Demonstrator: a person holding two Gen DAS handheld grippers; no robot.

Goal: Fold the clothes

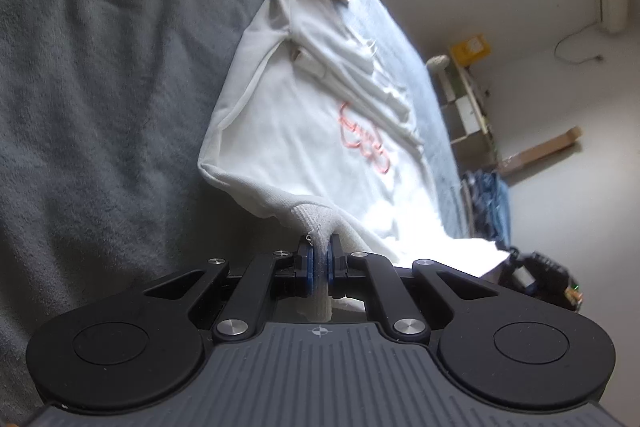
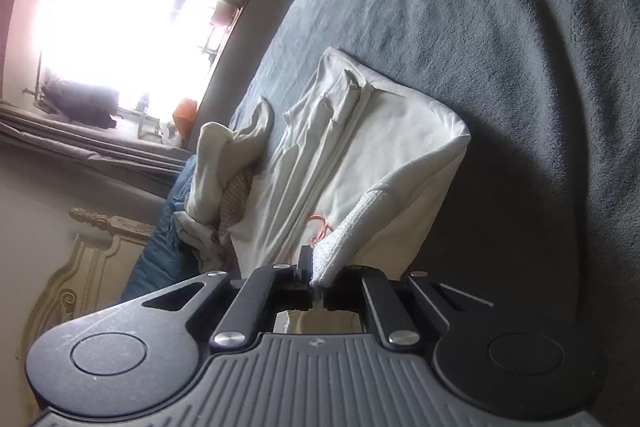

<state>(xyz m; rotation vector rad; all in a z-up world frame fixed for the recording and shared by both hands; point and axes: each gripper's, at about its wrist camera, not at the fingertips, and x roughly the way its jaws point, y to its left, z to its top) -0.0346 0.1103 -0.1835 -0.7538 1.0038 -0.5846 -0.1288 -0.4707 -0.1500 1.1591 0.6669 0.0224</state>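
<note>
Both tongs, left tongs (image 1: 320, 263) and right tongs (image 2: 316, 281), clamp the white sweatshirt's (image 1: 296, 131) ribbed hem (sleeves already folded inward ahead); lengthwise folding remains.

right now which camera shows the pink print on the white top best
The left wrist view: the pink print lies open and unobstructed on the white top. The right wrist view shows only a sliver of the print, mostly hidden behind the lifted ribbed hem.

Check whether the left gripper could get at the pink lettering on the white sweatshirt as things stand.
Probably not yet: the left gripper, jaws shut on the white sweatshirt's ribbed hem, would have to release first. Otherwise the pink lettering lies uncovered ahead.
</note>
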